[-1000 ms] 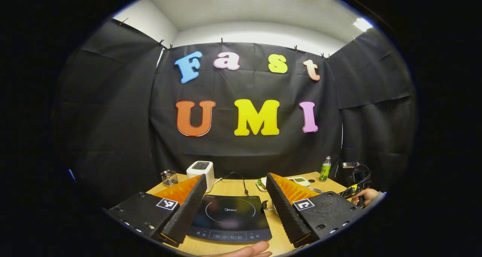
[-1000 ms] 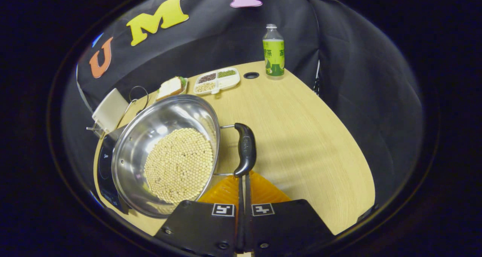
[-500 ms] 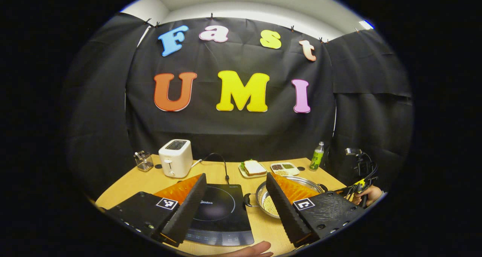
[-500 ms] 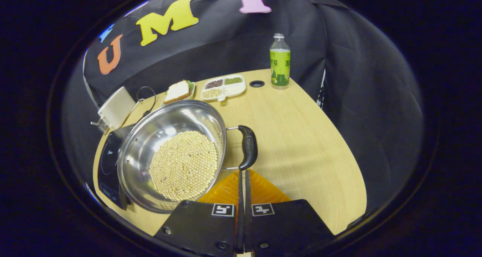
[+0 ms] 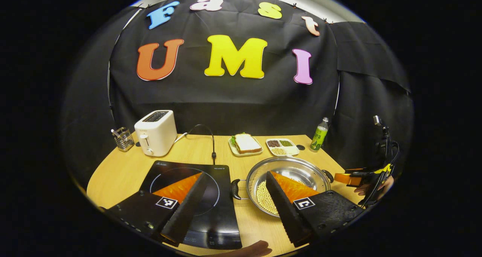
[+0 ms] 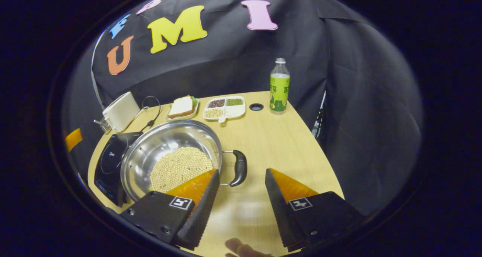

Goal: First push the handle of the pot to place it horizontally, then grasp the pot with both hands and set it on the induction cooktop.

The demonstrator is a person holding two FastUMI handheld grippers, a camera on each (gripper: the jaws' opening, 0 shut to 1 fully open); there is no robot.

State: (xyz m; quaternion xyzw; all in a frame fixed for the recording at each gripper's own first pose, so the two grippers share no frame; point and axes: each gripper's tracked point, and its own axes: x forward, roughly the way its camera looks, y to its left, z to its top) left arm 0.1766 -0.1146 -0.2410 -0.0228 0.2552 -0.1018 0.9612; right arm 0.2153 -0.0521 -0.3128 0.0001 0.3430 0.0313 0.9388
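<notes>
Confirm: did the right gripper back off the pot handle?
Yes. The right gripper has pulled back from the handle toward the table's near edge, jaws now open.

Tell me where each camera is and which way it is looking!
Left gripper view: rides the left gripper, open, facing the cooktop, pot and back wall; a fingertip shows below.
Right gripper view: rides the right gripper, open, looking down at the pot's handle; a fingertip shows.
Both share pot, cooktop, toaster, sandwich, bottle.

You see a shiny polished metal pot (image 6: 165, 144) on the pale matt wood-grain surface (image 6: 286, 144). Your induction cooktop (image 5: 180, 174) looks glossy, glass-smooth.
</notes>
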